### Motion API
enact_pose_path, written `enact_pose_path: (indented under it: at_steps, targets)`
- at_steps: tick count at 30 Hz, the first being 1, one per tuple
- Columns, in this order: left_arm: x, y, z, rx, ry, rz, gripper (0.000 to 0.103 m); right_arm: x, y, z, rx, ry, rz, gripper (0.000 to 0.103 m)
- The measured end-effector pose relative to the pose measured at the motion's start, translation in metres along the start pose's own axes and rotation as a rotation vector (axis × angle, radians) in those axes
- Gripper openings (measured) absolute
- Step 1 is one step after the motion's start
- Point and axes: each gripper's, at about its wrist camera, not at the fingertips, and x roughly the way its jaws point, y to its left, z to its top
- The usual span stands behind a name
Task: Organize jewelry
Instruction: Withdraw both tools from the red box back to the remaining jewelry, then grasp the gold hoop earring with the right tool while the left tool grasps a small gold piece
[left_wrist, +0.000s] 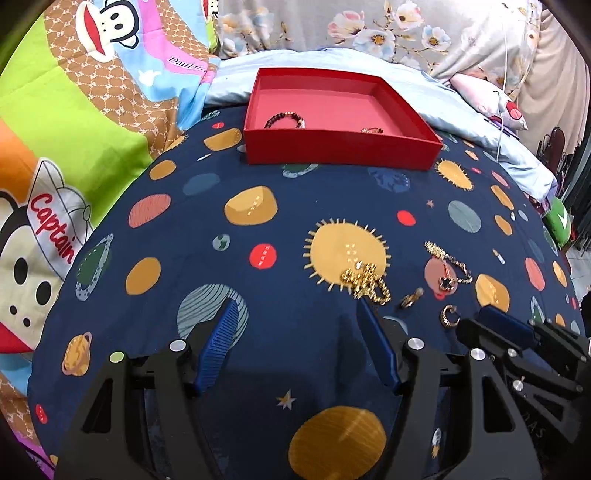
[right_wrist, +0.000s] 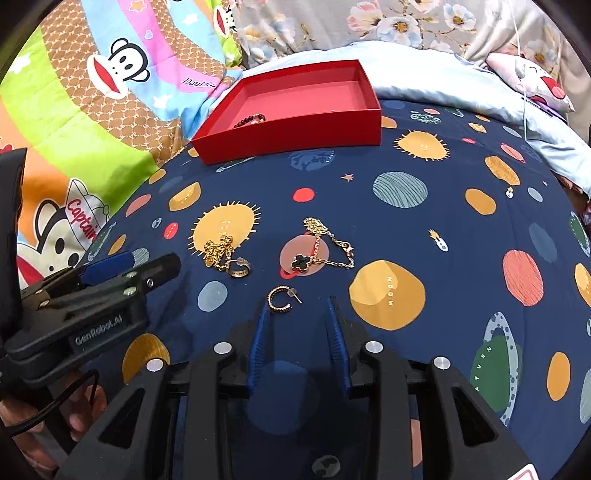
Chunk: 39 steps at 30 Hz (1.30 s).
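A red box (left_wrist: 340, 147) (right_wrist: 291, 138) stands at the far side of the navy planet-print sheet, with a dark bead bracelet (left_wrist: 284, 120) (right_wrist: 251, 119) and a small gold piece (left_wrist: 372, 130) inside. On the sheet lie a gold chain bundle (left_wrist: 365, 282) (right_wrist: 218, 251), a necklace with a black clover pendant (left_wrist: 448, 271) (right_wrist: 325, 248), a gold ring earring (right_wrist: 239, 268) (left_wrist: 410, 298) and a hoop earring (right_wrist: 281, 299) (left_wrist: 448, 315). My left gripper (left_wrist: 295, 314) is open, its right finger just short of the chain bundle. My right gripper (right_wrist: 297, 308) is open, just behind the hoop earring.
A colourful cartoon-monkey quilt (left_wrist: 74, 110) (right_wrist: 92, 110) lies to the left. A pale blue pillow (left_wrist: 461, 107) (right_wrist: 480, 88) and floral fabric (left_wrist: 369, 29) lie behind the box. Each gripper shows in the other's view, right one (left_wrist: 517, 332), left one (right_wrist: 92, 295).
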Motion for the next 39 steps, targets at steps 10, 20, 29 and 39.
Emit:
enact_pose_path:
  at_steps: [10,20,29,39]
  targets:
    - [0.000,0.007,-0.003,-0.014,0.013,-0.005,0.064,0.012,0.008,0.007,-0.024,-0.002,-0.006,0.034]
    - [-0.001,-0.002,-0.001,0.001,0.009,-0.037,0.064,0.014,0.013,0.006,-0.063,0.005,-0.046,0.023]
    - [-0.002,-0.008,0.001,0.010,0.018,-0.072,0.064,0.009,0.003,0.003,-0.041,0.002,-0.060,0.019]
    - [0.005,-0.029,0.004,0.036,0.044,-0.155,0.064,0.002,-0.014,0.001,0.011,0.003,-0.069,0.019]
